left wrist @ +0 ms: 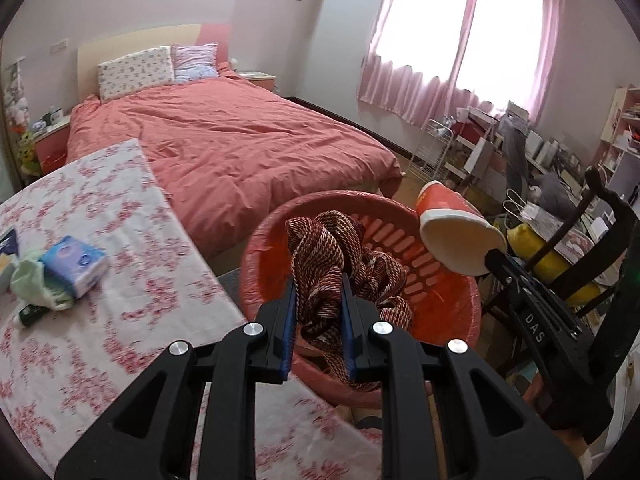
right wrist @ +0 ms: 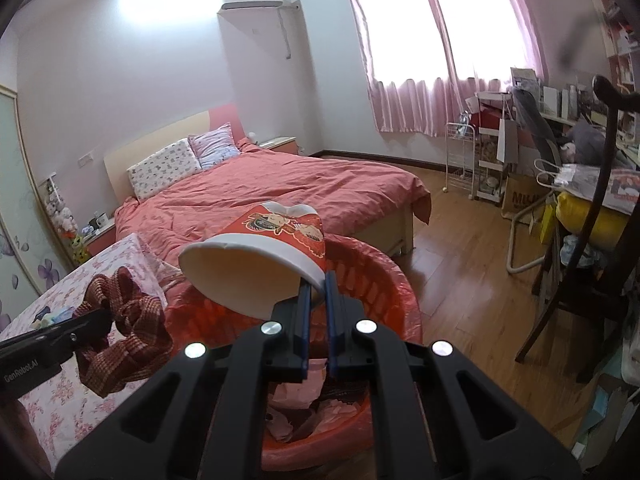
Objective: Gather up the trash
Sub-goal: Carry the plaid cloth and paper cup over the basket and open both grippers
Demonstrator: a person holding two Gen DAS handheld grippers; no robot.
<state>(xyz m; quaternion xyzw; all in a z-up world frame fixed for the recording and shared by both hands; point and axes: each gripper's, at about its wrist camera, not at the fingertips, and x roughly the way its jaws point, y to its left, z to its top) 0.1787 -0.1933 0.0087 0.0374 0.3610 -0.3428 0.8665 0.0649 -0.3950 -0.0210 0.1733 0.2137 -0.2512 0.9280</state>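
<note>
Bedroom scene, read from left to right. At far left a table under a floral cloth (left wrist: 100, 216) carries a blue tissue pack (left wrist: 74, 266), a pale green bag (left wrist: 30, 284) crumpled against it, and a dark tube (left wrist: 32, 314) lying just below them. Behind the table stands a bed with a coral duvet (left wrist: 240, 140) and two pillows (left wrist: 136, 72) propped at the headboard.

Centre: the left gripper (left wrist: 318, 300) has its blue-padded jaws drawn narrow and clamped on a red-and-cream woven cloth (left wrist: 336, 252); the cloth is bunched between the pads and hangs over the open mouth of a red slotted basket (left wrist: 460, 320) lined with a red plastic bag. From the right wrist view the same cloth (right wrist: 128, 312) is seen dangling from the left gripper, partly over the table edge and just beside the basket rim (right wrist: 404, 292). Crumpled pink paper (right wrist: 296, 394) already lies inside the basket.

Right of centre: the right gripper (right wrist: 316, 300) has its jaws nearly together, pinching the rim of a red printed paper cup (right wrist: 260, 264); the cup is tipped on its side, mouth toward the viewer, held above the basket. In the left wrist view the cup (left wrist: 452, 224) hangs over the basket's far right rim.

At far right stand pink curtains (left wrist: 440, 60), a white wire rack (right wrist: 460, 160), a cluttered desk (right wrist: 580, 176) and a dark wooden chair (right wrist: 580, 280) on the wood floor
</note>
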